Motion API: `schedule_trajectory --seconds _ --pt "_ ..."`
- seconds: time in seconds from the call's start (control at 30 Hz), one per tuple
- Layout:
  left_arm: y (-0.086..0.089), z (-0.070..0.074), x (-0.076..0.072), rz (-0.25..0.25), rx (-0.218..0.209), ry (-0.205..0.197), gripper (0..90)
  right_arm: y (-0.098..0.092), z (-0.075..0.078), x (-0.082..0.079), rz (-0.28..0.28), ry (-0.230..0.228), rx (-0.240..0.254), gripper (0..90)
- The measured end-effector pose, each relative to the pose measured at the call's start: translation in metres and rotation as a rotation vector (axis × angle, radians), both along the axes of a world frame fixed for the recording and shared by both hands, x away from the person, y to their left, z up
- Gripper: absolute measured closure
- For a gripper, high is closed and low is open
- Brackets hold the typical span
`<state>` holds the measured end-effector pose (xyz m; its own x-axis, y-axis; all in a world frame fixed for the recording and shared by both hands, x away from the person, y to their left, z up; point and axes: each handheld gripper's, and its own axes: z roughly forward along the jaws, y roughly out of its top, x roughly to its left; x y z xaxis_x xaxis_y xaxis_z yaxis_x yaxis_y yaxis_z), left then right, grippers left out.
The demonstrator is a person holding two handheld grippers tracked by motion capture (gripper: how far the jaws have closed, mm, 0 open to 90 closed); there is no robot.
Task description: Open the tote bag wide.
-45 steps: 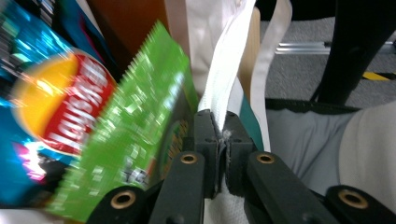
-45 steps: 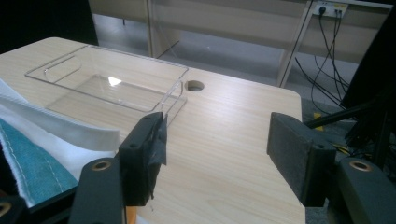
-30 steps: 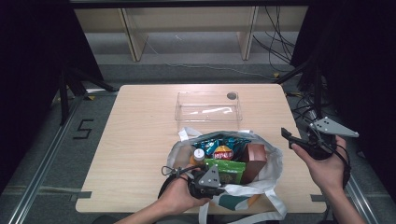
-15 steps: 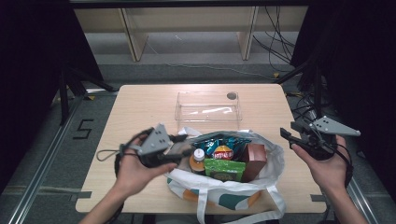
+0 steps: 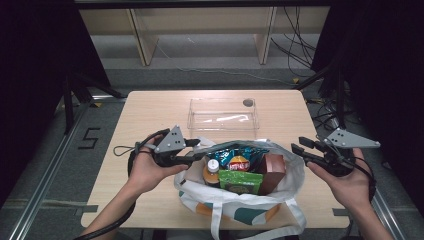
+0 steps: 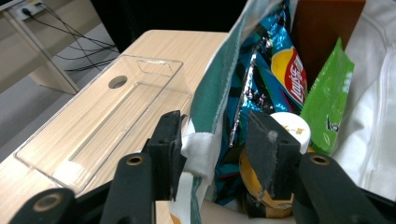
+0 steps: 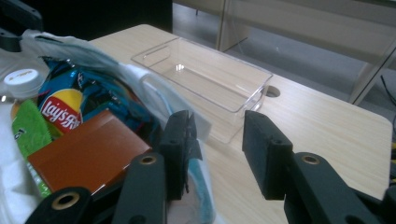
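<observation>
We are at the bench [image 5: 150, 107] with a white cloth bag [image 5: 287, 192] standing open near its front edge, between our two hands. Our left tool [image 5: 199, 150] is at the bag's left rim [image 6: 201, 144]. In the left gripper view the green-trimmed edge of the cloth and a white strap hang between the two black jaws. The jaws stand partly apart and have just been closing a little. The left one looks to be against the cloth while the right one stands off it, though we cannot be sure of the contact from this angle.

Our right tool [image 5: 299, 147] is at the bag's right side, held in the upturned right hand [image 5: 350, 182]. Its jaws are partly apart with nothing between them, and they too have just been closing. In the right gripper view the bag's rim lies just beside the left jaw.

Inside the bag we see a blue bag of crisps [image 5: 239, 161], a green packet [image 5: 241, 181], a brown box [image 5: 272, 170] and a bottle with a white cap [image 5: 213, 165]. Behind the bag, toward the far edge of the bench, sits a clear plastic tray [image 5: 222, 114], with a round hole [image 5: 247, 102] in the benchtop just beyond its right corner.
</observation>
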<state>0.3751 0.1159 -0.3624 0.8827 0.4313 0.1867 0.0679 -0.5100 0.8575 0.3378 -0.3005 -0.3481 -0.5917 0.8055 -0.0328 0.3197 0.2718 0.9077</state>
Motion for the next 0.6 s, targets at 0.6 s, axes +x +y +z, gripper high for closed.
schedule_trajectory --seconds 0.6 --pt "-0.008 -0.010 0.010 0.000 0.176 -0.036 69.5 0.008 -0.018 0.008 0.044 0.127 -0.066 82.0"
